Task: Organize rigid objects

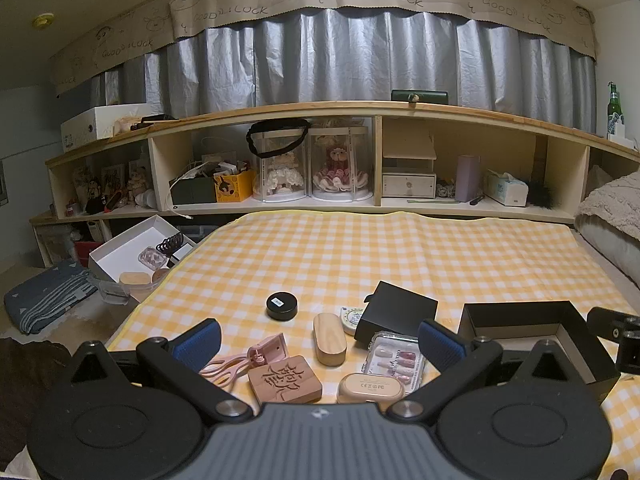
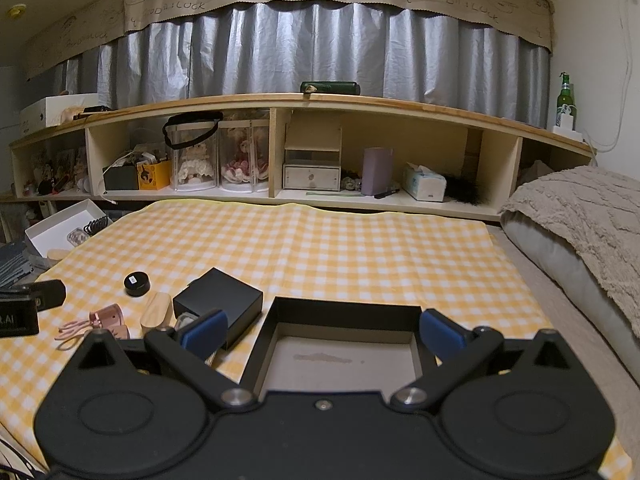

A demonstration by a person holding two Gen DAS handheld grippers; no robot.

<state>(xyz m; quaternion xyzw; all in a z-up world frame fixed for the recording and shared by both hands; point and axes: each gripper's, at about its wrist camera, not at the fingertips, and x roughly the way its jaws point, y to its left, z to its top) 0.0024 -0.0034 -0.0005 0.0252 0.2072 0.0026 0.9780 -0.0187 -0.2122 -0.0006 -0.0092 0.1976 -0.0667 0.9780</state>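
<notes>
We hold both claws low over a yellow-and-white checked cloth (image 1: 360, 256) spread on a bed, and we take the open black box (image 2: 344, 320) as our landmark. Our right claw (image 2: 322, 334) is spread wide with nothing between its blue pads, one pad to each side of the box's open top; the box's pale inner floor shows bare. Our left claw (image 1: 320, 340) is likewise released and grips nothing.

Just left of the open black box lies a closed black lid or box (image 1: 398, 314), tilted slightly on the cloth. In front of that, toward us, a clear case of press-on nails (image 1: 394, 356) rests partly against it. A small round tin with a pale printed face (image 1: 350, 318) peeks out at the lid's left edge. Further left of the box stands a rounded wooden case (image 1: 329, 338), then a carved wooden block (image 1: 285, 380) and a pink eyelash curler (image 1: 248, 358) touching each other. A beige rounded case (image 1: 370, 388) sits nearest to us, just beside the nail case. A round black jar (image 1: 282, 306) lies well left of the box, apart from the rest.

Beyond the cloth, behind the box, runs a long wooden shelf (image 2: 280, 102) under grey curtains (image 2: 280, 52).
</notes>
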